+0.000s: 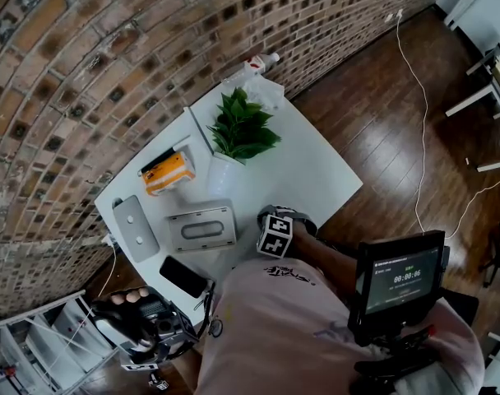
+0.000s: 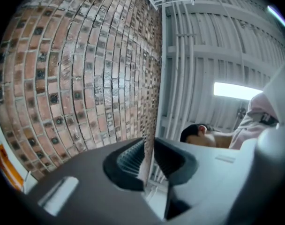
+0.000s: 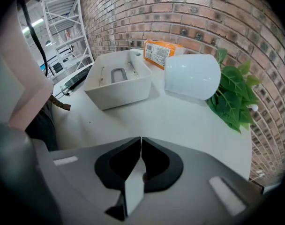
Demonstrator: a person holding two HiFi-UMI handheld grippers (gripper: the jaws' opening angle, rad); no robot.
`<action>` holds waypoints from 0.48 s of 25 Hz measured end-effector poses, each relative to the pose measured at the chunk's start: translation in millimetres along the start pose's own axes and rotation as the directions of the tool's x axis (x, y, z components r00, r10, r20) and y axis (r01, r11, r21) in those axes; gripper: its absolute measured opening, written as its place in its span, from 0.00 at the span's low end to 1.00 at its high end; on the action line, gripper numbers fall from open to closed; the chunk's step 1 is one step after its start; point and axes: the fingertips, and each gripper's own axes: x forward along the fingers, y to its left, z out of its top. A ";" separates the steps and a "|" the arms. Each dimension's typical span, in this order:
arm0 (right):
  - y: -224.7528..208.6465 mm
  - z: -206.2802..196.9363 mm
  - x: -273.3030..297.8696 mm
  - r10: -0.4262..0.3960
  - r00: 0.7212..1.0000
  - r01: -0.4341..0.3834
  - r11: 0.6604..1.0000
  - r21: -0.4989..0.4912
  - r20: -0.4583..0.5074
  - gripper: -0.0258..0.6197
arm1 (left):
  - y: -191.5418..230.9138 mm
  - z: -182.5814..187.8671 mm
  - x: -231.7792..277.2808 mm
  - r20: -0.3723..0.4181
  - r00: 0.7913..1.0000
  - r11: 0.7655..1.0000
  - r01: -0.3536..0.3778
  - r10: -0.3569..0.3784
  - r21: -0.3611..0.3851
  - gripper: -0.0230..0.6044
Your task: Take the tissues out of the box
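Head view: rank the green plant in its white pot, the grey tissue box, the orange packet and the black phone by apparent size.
1. Green plant in white pot
2. Grey rectangular tissue box
3. Orange packet and black phone: these look about alike, so I leave them unranked.

The dark screen (image 1: 400,276) shows a timer reading 00:00:06; print on the orange packet (image 1: 167,174) is unreadable.
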 end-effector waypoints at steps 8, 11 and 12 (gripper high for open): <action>2.2 -1.0 3.3 0.018 0.999 -0.019 0.999 -0.042 -0.039 0.04 | 8.9 -18.4 3.7 -0.160 0.984 0.990 -0.057 0.077 0.129 0.09; -11.0 9.3 -1.8 -0.017 1.000 0.016 0.999 -0.052 -0.015 0.09 | 15.8 -36.3 1.8 -0.276 0.946 0.963 -0.102 0.172 0.249 0.10; -25.6 23.8 -11.4 -0.095 0.993 0.097 0.995 -0.026 0.073 0.10 | 17.1 -39.0 -0.1 -0.289 0.938 0.958 -0.117 0.194 0.263 0.10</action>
